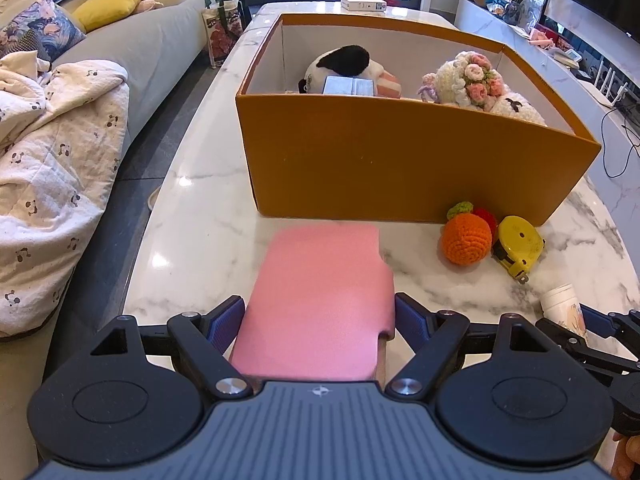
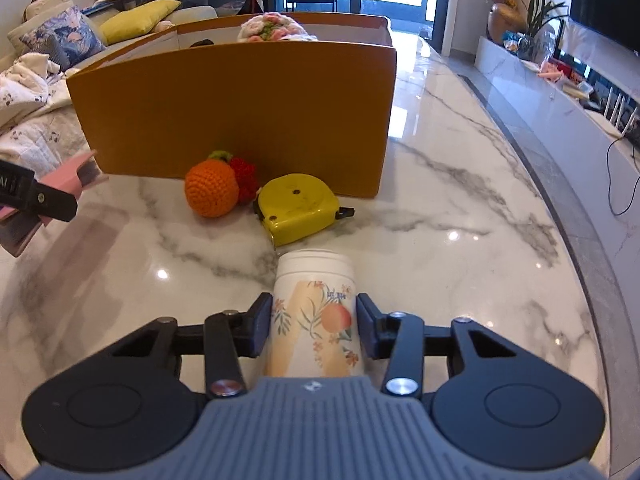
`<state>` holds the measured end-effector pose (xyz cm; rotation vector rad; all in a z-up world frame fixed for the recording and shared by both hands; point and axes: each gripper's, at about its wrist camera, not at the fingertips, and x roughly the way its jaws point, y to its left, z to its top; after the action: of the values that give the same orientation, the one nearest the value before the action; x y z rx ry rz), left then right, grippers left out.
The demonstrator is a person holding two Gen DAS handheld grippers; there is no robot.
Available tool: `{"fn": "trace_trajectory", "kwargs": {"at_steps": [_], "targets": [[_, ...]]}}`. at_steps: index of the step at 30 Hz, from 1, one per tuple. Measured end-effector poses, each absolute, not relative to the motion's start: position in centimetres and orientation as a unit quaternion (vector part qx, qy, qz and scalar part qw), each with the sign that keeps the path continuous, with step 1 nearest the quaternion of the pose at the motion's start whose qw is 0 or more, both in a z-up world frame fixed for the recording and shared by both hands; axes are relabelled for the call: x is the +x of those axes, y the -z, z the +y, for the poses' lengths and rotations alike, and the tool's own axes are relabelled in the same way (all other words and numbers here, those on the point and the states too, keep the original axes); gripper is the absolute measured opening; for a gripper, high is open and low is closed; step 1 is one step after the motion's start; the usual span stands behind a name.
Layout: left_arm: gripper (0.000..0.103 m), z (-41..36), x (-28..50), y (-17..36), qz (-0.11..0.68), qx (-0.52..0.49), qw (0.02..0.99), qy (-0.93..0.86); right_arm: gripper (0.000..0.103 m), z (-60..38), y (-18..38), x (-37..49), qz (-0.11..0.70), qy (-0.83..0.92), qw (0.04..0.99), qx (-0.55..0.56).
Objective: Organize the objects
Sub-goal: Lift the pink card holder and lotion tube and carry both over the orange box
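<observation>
My left gripper (image 1: 320, 320) is shut on a pink notebook (image 1: 320, 296) and holds it above the marble table, in front of the orange box (image 1: 400, 168). The notebook and left gripper also show at the left edge of the right wrist view (image 2: 60, 184). My right gripper (image 2: 314, 324) is shut on a white jar with a floral peach label (image 2: 316, 312); the jar also shows in the left wrist view (image 1: 562, 308). The box holds a black-and-white plush (image 1: 344, 68) and a crocheted bouquet (image 1: 476, 76).
A crocheted orange (image 2: 212, 188) with a red crocheted piece (image 2: 244, 176) and a yellow tape measure (image 2: 298, 208) lie on the marble table (image 2: 460, 240) against the box front. A sofa with a quilt (image 1: 52, 168) is to the left. A TV console (image 2: 580, 92) runs along the right.
</observation>
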<state>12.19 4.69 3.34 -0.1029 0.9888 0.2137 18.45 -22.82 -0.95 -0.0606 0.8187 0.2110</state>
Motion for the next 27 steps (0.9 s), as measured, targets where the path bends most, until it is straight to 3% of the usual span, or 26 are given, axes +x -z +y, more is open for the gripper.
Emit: {"fn": "trace_trajectory", "kwargs": {"at_steps": [1,3,4,5,9,11,13,16,20,23,27], "targets": [[0.093,4.7,12.2,-3.4,0.472,-0.048,0.874,-0.103,0.046,-22.9,0.9,18.4,0.397,-0.102,0.912,-0.028],[0.063,4.7,12.0,-3.7,0.467,-0.050,0.878,-0.094,0.046,-22.9,0.5,18.2,0.390,-0.104,0.915,-0.027],[0.041,4.6,12.1,-3.9,0.469,-0.051,0.877,-0.092,0.046,-22.9,0.1,18.0,0.384,-0.105,0.917,-0.028],[0.039,4.6,12.1,-4.0,0.471,-0.051,0.875,-0.096,0.046,-22.9,-0.3,17.9,0.379,-0.107,0.919,-0.028],[0.040,5.6,12.3,-3.3,0.486,-0.078,0.865,-0.097,0.046,-22.7,-0.7,17.7,0.375,-0.111,0.920,-0.028],[0.064,6.0,12.6,-2.4,0.502,-0.080,0.855,-0.099,0.046,-22.8,-0.4,17.8,0.383,-0.111,0.917,-0.026],[0.068,6.1,12.6,-1.9,0.508,-0.080,0.852,-0.099,0.047,-23.0,-0.2,17.9,0.389,-0.110,0.915,-0.021],[0.086,5.4,12.3,-1.7,0.513,-0.052,0.850,-0.108,0.047,-23.0,-0.2,17.9,0.389,-0.110,0.915,-0.018],[0.089,5.1,12.1,-1.0,0.510,-0.057,0.848,-0.127,0.047,-22.8,-0.2,17.9,0.389,-0.117,0.914,-0.017],[0.100,5.7,11.8,0.0,0.497,-0.100,0.847,-0.158,0.047,-22.6,-0.1,17.9,0.389,-0.119,0.913,-0.019],[0.092,5.9,11.8,0.5,0.489,-0.106,0.847,-0.176,0.047,-22.6,0.0,18.0,0.393,-0.121,0.911,-0.017]]}}
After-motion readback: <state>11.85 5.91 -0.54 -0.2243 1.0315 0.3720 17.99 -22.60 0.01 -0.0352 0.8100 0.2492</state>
